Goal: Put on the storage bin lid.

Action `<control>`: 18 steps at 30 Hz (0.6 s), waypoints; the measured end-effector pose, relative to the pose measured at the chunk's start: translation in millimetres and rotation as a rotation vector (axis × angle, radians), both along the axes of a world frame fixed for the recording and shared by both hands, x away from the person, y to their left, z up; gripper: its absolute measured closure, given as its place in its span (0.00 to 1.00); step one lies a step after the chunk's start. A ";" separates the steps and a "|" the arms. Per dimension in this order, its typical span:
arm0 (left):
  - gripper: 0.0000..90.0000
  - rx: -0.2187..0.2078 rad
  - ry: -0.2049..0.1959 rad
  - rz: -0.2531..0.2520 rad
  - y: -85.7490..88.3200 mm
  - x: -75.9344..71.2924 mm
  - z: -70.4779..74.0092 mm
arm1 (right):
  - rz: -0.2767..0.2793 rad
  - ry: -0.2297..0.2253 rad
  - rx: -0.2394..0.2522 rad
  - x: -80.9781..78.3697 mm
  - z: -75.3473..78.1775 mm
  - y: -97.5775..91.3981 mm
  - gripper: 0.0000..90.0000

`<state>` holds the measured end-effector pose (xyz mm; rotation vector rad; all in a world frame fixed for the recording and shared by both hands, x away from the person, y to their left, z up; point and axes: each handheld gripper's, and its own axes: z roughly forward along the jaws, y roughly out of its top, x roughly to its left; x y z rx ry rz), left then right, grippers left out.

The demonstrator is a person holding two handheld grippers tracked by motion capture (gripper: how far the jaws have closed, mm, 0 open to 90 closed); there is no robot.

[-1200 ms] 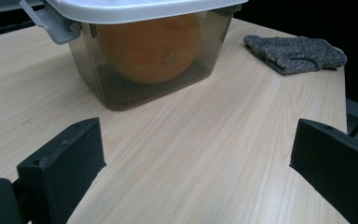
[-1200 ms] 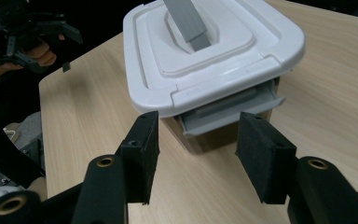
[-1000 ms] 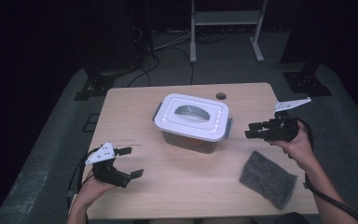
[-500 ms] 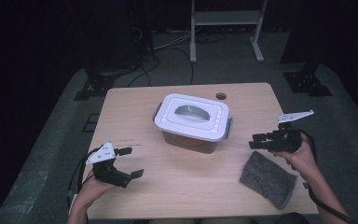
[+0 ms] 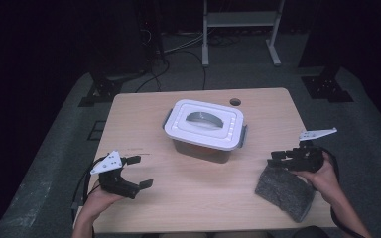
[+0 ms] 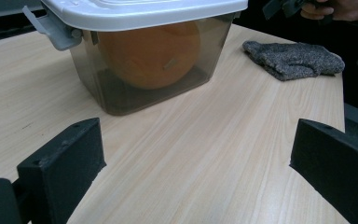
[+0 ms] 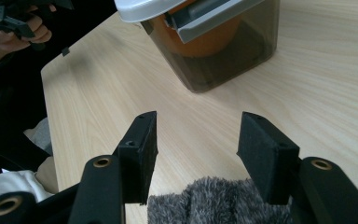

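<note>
The right gripper is being held with its jaws spread and empty, just above the near edge of the grey cloth, which is lying at the table's right front corner. The left gripper is being kept wide open over bare wood. An orange round thing inside the lidded box is being shown by both gripper views; from above it is being hidden by the lid. Since a second ago, the right gripper is being lowered from beside the box toward the cloth.

Wooden table bearing lidded box, seemingly woolly cloth.
</note>
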<state>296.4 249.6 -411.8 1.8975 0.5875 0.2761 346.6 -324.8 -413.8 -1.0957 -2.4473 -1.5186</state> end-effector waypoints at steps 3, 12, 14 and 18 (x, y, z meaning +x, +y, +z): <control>0.02 -0.001 0.001 0.000 -0.6 0.3 -0.2 | -0.007 0.006 0.008 -2.9 -2.0 -2.3 0.51; 0.02 -0.002 -0.001 -0.002 -1.0 1.0 0.2 | -0.024 0.019 0.023 -15.7 -13.1 -10.1 0.51; 0.02 -0.003 -0.002 -0.002 -1.2 1.1 0.2 | -0.028 0.021 0.021 -19.0 -15.6 -12.3 0.51; 0.02 0.001 0.002 -0.001 -2.1 1.3 -0.7 | -0.034 0.022 0.028 -25.5 -20.5 -16.1 0.49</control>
